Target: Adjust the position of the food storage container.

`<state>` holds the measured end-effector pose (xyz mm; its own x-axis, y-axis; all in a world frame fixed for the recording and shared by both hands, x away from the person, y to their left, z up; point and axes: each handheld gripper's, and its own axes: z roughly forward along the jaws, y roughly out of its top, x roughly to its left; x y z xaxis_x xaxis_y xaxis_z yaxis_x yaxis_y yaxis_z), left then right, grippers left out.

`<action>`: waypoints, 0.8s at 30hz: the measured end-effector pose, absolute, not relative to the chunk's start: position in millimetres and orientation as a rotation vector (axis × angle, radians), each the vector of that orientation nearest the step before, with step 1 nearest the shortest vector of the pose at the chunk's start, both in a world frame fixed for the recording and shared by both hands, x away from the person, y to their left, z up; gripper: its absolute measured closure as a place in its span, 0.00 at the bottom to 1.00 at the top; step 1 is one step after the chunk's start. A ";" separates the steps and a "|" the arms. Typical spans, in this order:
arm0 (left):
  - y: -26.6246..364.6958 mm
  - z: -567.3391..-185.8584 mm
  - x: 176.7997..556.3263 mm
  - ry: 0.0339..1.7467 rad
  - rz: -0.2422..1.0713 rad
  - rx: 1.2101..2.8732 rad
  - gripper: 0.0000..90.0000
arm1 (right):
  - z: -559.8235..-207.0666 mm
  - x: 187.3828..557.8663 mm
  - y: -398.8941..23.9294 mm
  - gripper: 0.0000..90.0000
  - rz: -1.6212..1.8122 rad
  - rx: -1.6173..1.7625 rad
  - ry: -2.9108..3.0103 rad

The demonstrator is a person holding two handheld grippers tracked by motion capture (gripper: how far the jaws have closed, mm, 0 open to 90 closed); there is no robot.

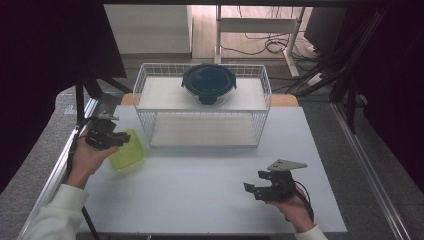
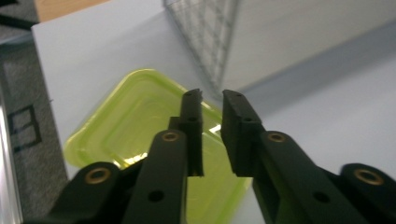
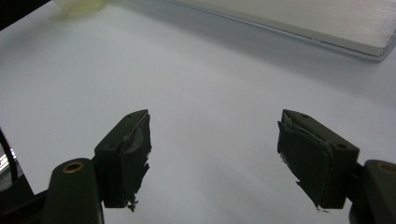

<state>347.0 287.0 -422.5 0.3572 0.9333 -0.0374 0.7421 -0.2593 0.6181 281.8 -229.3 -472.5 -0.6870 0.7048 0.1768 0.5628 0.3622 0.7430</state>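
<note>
A lime-green plastic container [image 1: 129, 151] lies on the white table at the left, beside the wire rack. My left gripper [image 1: 121, 138] hovers just over it, held in a hand. In the left gripper view the container [image 2: 135, 116] lies under the left gripper [image 2: 212, 95]; the jaws stand nearly together with a narrow gap and nothing between them. My right gripper [image 1: 255, 181] rests low over the table at the front right. Its jaws are wide apart in the right gripper view [image 3: 215, 140], with bare table between them.
A white wire rack [image 1: 265, 85] stands at the back middle of the table [image 1: 200, 190]. A round glass container with a dark lid [image 1: 208, 82] sits on its top shelf. The rack's lower board [image 3: 327, 28] runs ahead of the right gripper.
</note>
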 end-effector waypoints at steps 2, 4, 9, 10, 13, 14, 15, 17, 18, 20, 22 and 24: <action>293.1 -425.1 355.0 1.475 0.447 2.084 0.95 | -474.0 282.6 -229.3 0.29 1.221 1.157 2.451; 301.4 -429.8 366.1 1.511 0.408 2.086 0.98 | -474.3 282.9 -229.5 0.30 1.221 1.158 2.443; 314.1 -439.4 385.2 1.564 0.364 2.084 1.00 | -474.1 283.1 -230.1 0.30 1.231 1.170 2.424; 316.7 -442.2 389.3 1.570 0.369 2.090 1.00 | -474.6 283.4 -230.3 0.30 1.237 1.180 2.425; 325.6 -450.6 403.0 1.591 0.398 2.112 1.00 | -476.8 284.4 -231.4 0.30 1.234 1.188 2.429; 325.6 -450.6 403.0 1.591 0.398 2.112 1.00 | -477.2 284.7 -231.7 0.30 1.236 1.197 2.429; 330.9 -456.9 411.8 1.617 0.423 2.113 1.00 | -477.5 285.0 -231.7 0.30 1.239 1.203 2.430; 335.7 -462.0 418.7 1.630 0.477 2.112 1.00 | -477.8 285.1 -231.2 0.30 1.235 1.196 2.430; 335.7 -462.0 418.7 1.630 0.477 2.112 1.00 | -477.7 284.9 -230.9 0.30 1.232 1.190 2.433; 340.6 -466.0 425.5 1.639 0.505 2.119 1.00 | -477.9 284.6 -230.8 0.30 1.232 1.187 2.431; 347.0 -472.2 434.7 1.657 0.482 2.131 1.00 | -477.9 284.3 -232.0 0.30 1.229 1.198 2.414; 347.7 -475.1 437.4 1.662 0.475 2.151 1.00 | -478.4 284.4 -232.3 0.30 1.226 1.204 2.407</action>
